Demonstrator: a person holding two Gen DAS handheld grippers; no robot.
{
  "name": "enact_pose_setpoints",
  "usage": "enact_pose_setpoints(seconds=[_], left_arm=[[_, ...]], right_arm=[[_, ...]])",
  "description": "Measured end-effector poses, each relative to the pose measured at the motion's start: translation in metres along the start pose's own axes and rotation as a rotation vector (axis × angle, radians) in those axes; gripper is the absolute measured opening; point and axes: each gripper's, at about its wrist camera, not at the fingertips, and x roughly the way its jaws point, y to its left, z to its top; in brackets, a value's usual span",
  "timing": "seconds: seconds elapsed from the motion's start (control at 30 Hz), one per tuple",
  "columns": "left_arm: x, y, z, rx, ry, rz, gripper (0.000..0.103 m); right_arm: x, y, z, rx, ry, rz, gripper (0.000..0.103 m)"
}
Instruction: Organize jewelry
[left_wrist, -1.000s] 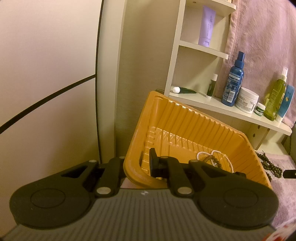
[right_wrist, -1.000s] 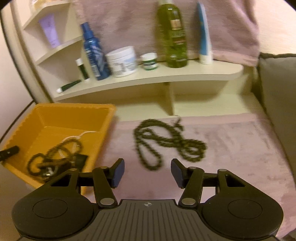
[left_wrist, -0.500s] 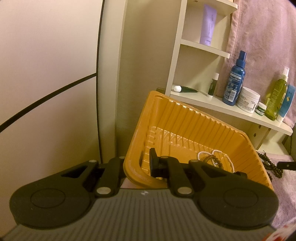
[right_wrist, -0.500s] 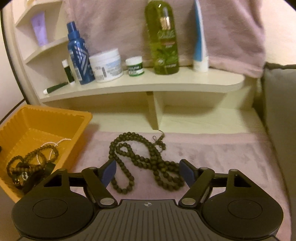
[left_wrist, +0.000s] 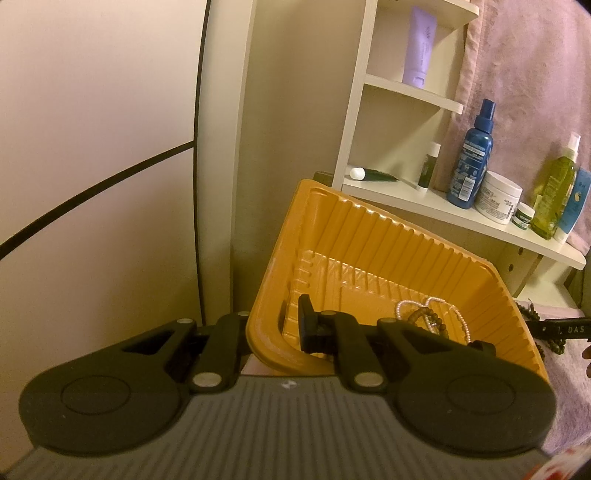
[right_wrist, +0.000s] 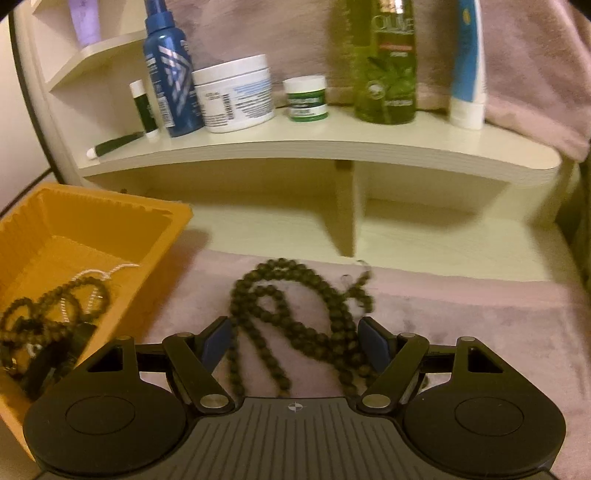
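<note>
A yellow ribbed tray (left_wrist: 388, 251) sits at the left edge of a pink cloth (right_wrist: 461, 332). My left gripper (left_wrist: 273, 328) is shut on its near wall, one finger inside and one outside. In the tray lie dark bead bracelets (right_wrist: 55, 310) and a white pearl strand (left_wrist: 436, 306). A long dark bead necklace (right_wrist: 288, 295) lies in loops on the cloth to the right of the tray (right_wrist: 92, 229). My right gripper (right_wrist: 295, 338) hangs over the necklace's near loops, wide open, with beads lying between its blue pads and no pad touching them.
Behind the cloth, a cream shelf unit (right_wrist: 332, 147) carries a blue spray bottle (right_wrist: 170, 74), a white cream jar (right_wrist: 236, 96), a small green jar (right_wrist: 306, 98), a green bottle (right_wrist: 386, 62) and a blue tube (right_wrist: 467, 66). A pink towel (right_wrist: 528, 74) hangs behind.
My right gripper opened wider and came down and forward over the necklace, so the beads now lie between its fingers. The left gripper and the tray stayed put.
</note>
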Motion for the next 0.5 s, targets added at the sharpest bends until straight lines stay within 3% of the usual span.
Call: enact_pose_setpoints(seconds=[0.1,0.37,0.5], left_arm=[[0.001,0.0,0.0,-0.002,0.003,0.0,0.011],[0.002,0.0,0.0,0.0,0.008,0.0,0.011],[0.002,0.0,0.001,-0.001,0.009,0.001,0.011]], right_arm=[[0.001,0.01,-0.001,-0.03,0.011,0.032,0.075],[0.012,0.025,-0.007,-0.164,0.013,-0.02,0.075],[0.013,0.024,-0.009,-0.197,0.001,-0.03,0.058]])
